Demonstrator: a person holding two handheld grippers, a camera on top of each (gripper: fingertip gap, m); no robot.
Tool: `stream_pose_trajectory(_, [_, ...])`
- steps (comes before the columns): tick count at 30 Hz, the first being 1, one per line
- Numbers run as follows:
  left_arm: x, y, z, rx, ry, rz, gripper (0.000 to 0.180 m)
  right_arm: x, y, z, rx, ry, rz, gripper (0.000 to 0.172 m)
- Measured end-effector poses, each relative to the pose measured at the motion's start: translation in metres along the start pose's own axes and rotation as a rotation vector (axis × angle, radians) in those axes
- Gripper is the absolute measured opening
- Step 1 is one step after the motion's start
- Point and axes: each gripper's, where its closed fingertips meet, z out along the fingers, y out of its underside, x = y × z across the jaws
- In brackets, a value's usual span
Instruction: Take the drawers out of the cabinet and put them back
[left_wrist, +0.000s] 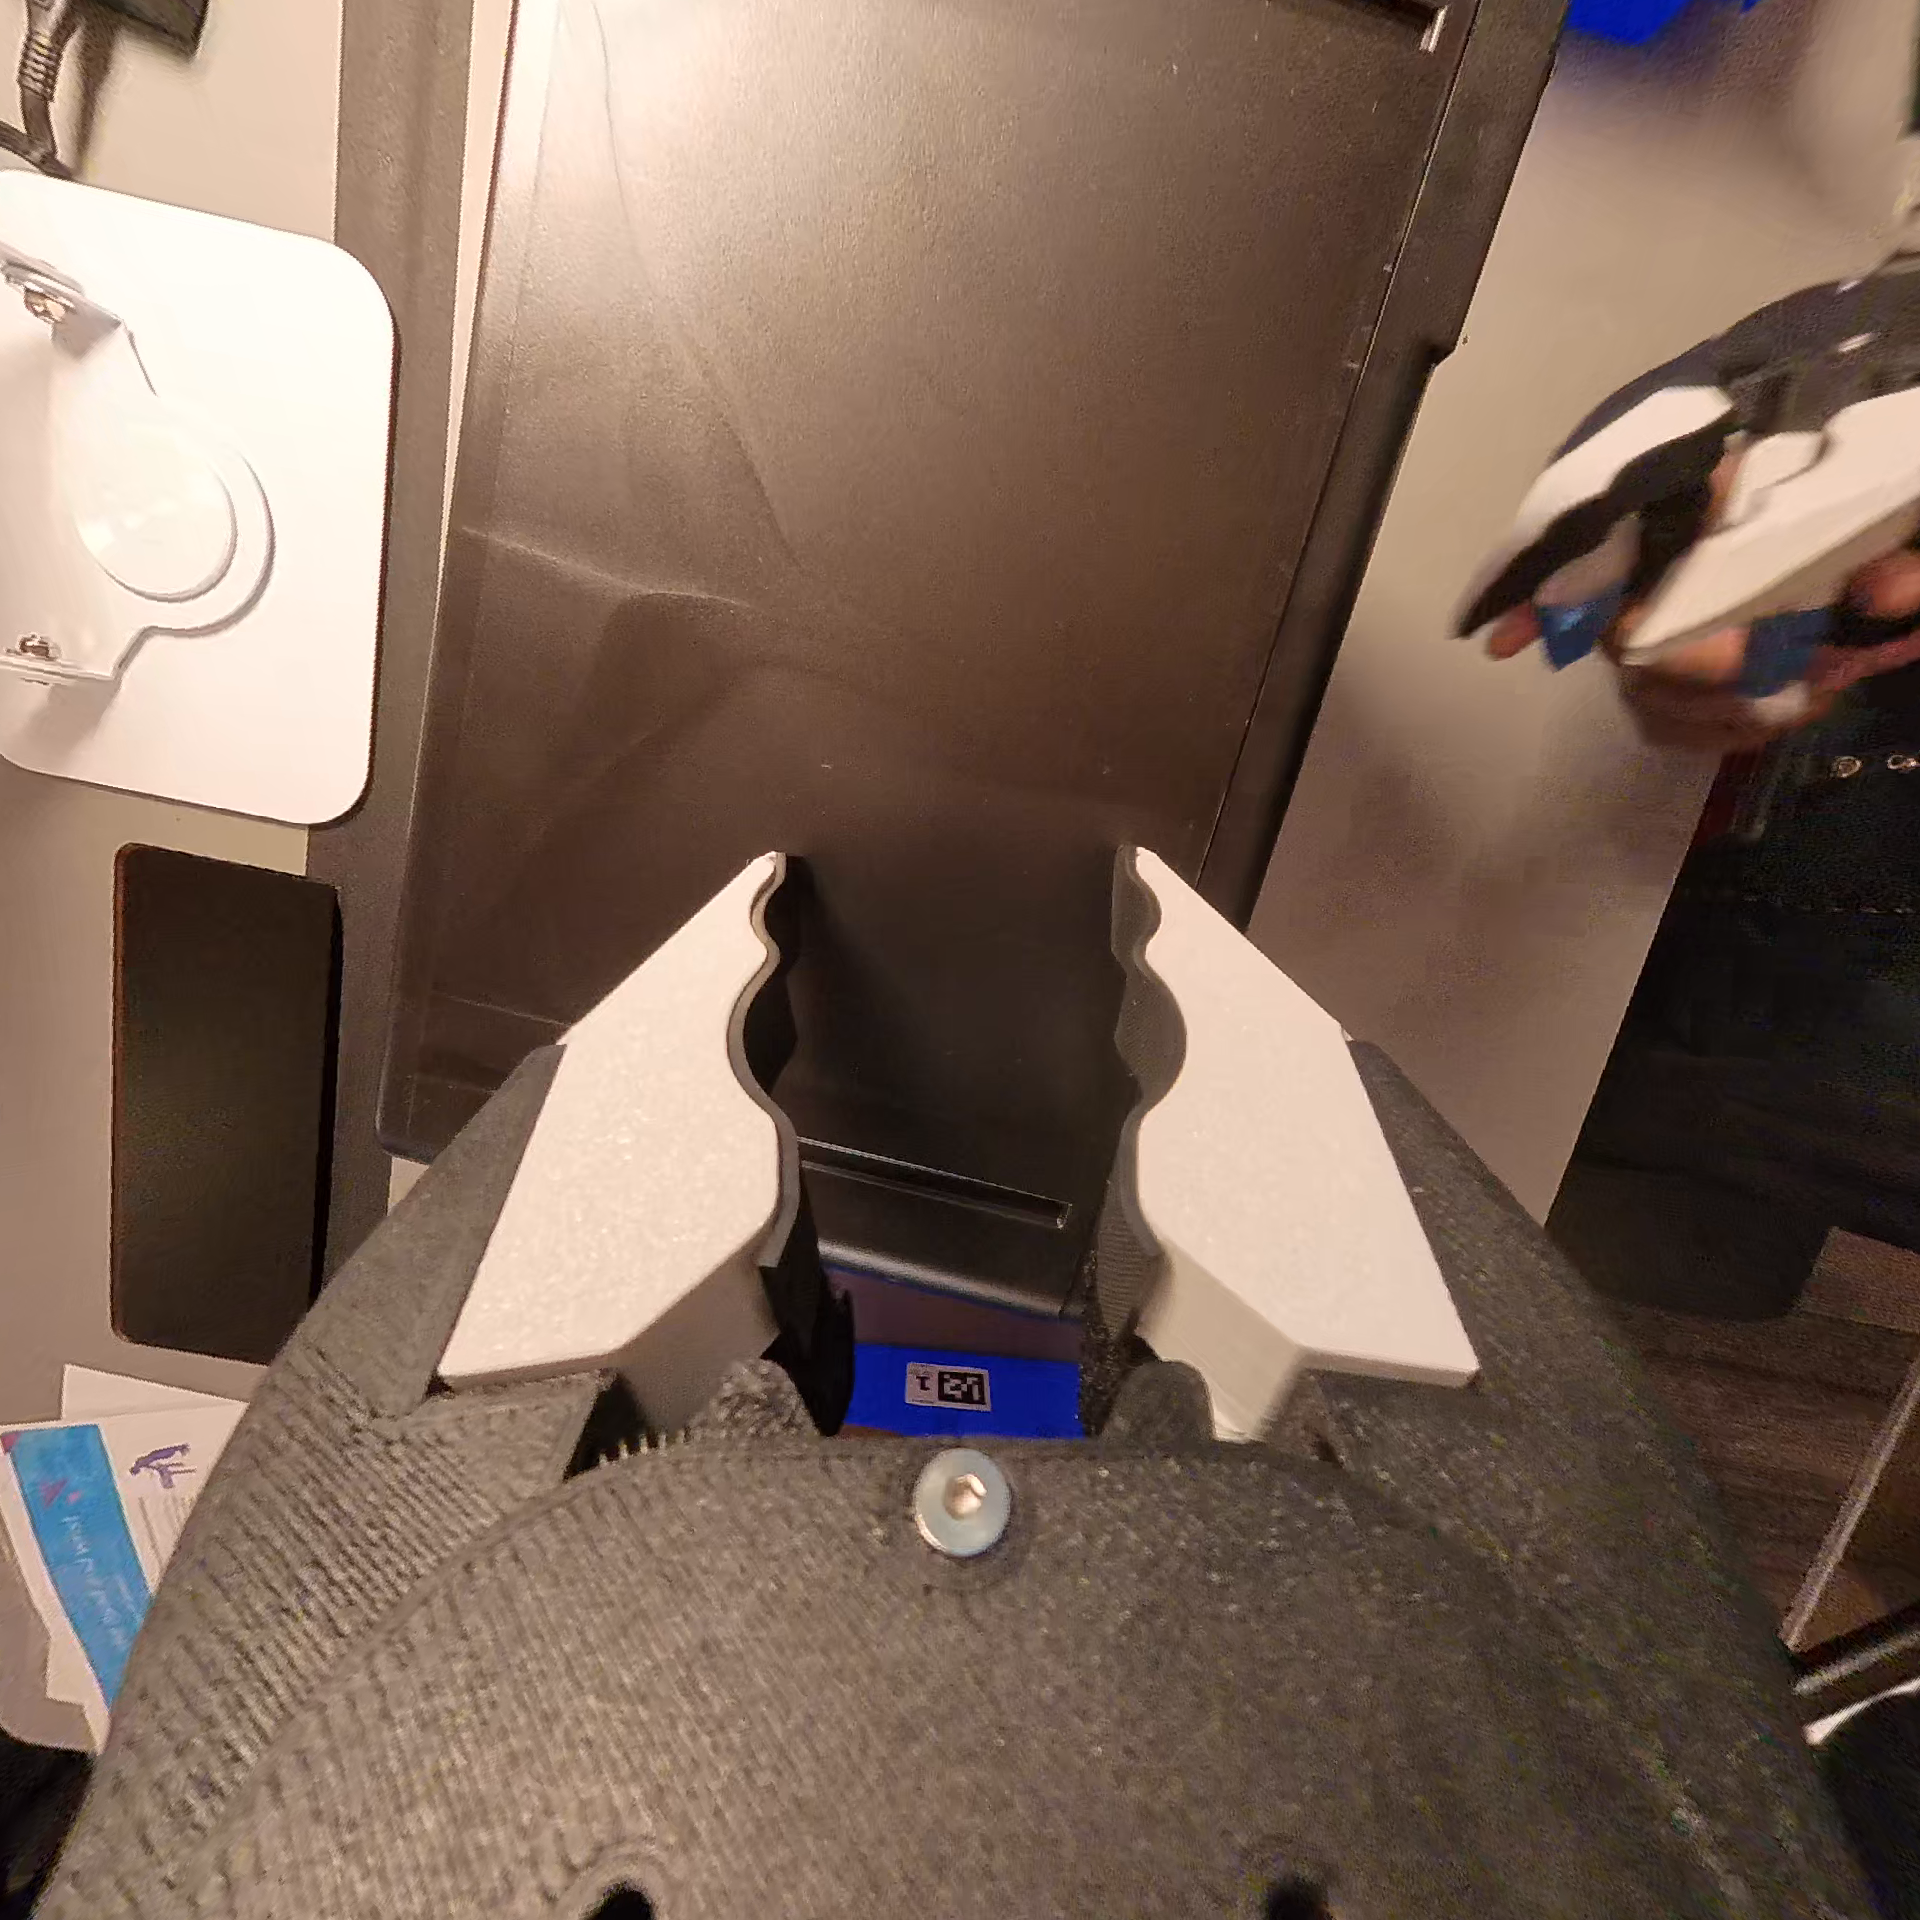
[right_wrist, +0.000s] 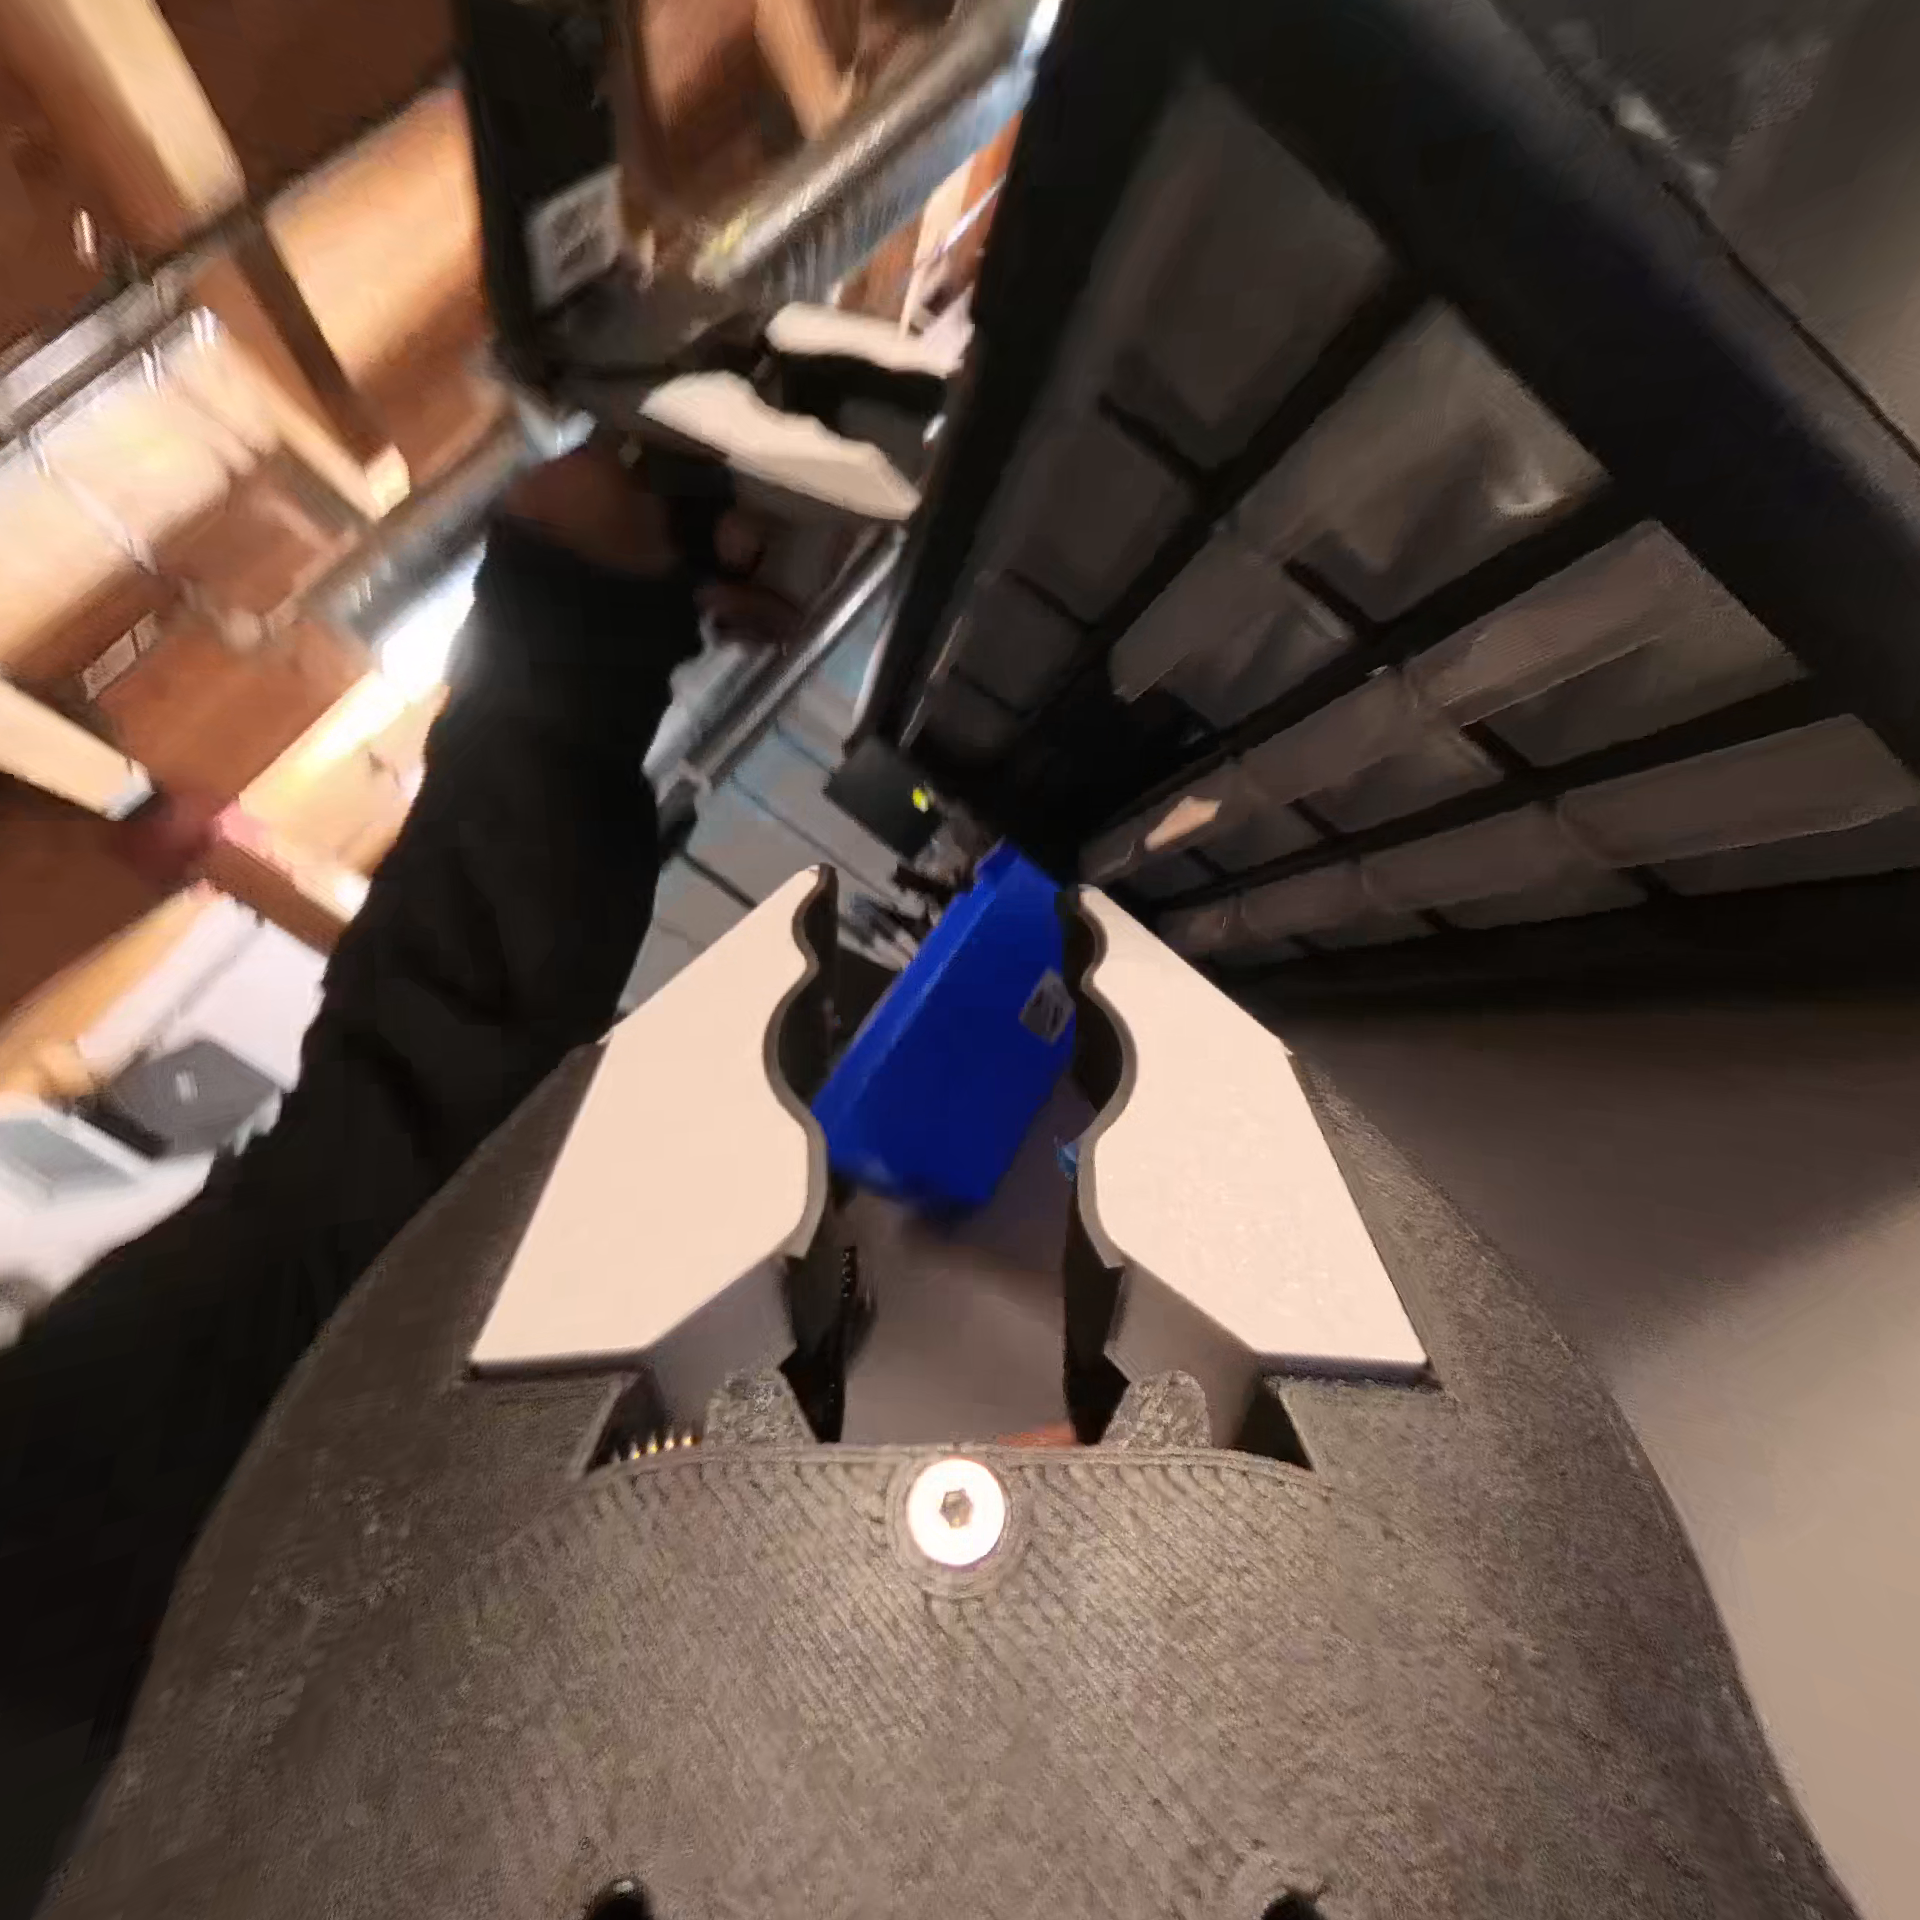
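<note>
The black cabinet fills the left wrist view as a plain dark panel. In the right wrist view the cabinet shows its front rows of several grey see-through drawers. My left gripper is open over the dark panel with nothing between its fingers. A blue box bearing a small tag shows under its base. My right gripper has its fingers apart. The blue box lies tilted between them, and a dark gap separates it from the left fingertip. The right gripper, blurred, is held in a hand to the right of the cabinet.
A white square plate and a dark rectangle lie left of the cabinet. Papers sit at the lower left. A person in black stands at the left of the right wrist view. Wooden shelving is behind.
</note>
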Motion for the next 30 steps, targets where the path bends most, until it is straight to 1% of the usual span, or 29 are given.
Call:
stream_pose_trajectory(2, [0.000,0.000,0.000,-0.002,-0.002,-0.003,0.068,0.013,-0.010,0.021,0.090,0.008,0.074,0.037])
stream_pose_trajectory(6, [0.000,0.000,0.000,-0.013,-0.002,0.001,0.068,0.031,-0.019,0.048,0.153,0.057,0.106,0.036])
stream_pose_trajectory(7, [0.000,0.000,0.000,-0.014,-0.001,0.003,0.067,0.034,-0.020,0.053,0.161,0.071,0.105,0.039])
stream_pose_trajectory(13, [0.000,0.000,0.000,-0.001,0.003,0.007,0.067,0.043,-0.030,0.067,0.226,0.100,0.087,0.036])
stream_pose_trajectory(14, [0.000,0.000,0.000,0.002,0.003,0.008,0.067,0.046,-0.031,0.068,0.230,0.107,0.092,0.032])
stream_pose_trajectory(15, [0.000,0.000,0.000,0.005,0.003,0.008,0.067,0.049,-0.031,0.070,0.233,0.119,0.095,0.024])
stream_pose_trajectory(16, [0.000,0.000,0.000,0.007,0.003,0.008,0.067,0.051,-0.031,0.072,0.234,0.127,0.091,0.024])
stream_pose_trajectory(17, [0.000,0.000,0.000,0.009,0.003,0.008,0.067,0.054,-0.028,0.073,0.231,0.134,0.087,0.018])
stream_pose_trajectory(19, [0.000,0.000,0.000,0.014,0.003,0.008,0.068,0.051,-0.028,0.074,0.259,0.099,0.095,0.010])
stream_pose_trajectory(23, [0.000,0.000,0.000,0.017,0.003,0.006,0.068,0.046,-0.025,0.072,0.281,0.055,0.128,0.007])
stream_pose_trajectory(24, [0.000,0.000,0.000,0.016,0.003,0.007,0.068,0.043,-0.023,0.069,0.282,0.039,0.135,0.004])
stream_pose_trajectory(25, [0.000,0.000,0.000,0.014,0.003,0.007,0.067,0.039,-0.019,0.066,0.281,0.024,0.142,0.003])
stream_pose_trajectory(26, [0.000,0.000,0.000,0.012,0.003,0.008,0.067,0.035,-0.015,0.063,0.279,0.011,0.149,0.008])
stream_pose_trajectory(27, [0.000,0.000,0.000,0.011,0.003,0.009,0.067,0.030,-0.010,0.058,0.273,-0.003,0.154,0.003])
stream_pose_trajectory(28, [0.000,0.000,0.000,0.010,0.003,0.009,0.067,0.024,-0.005,0.053,0.269,-0.019,0.158,0.008])
stream_pose_trajectory(30, [0.000,0.000,0.000,0.009,0.002,0.010,0.066,0.010,0.007,0.039,0.259,-0.057,0.168,0.005])
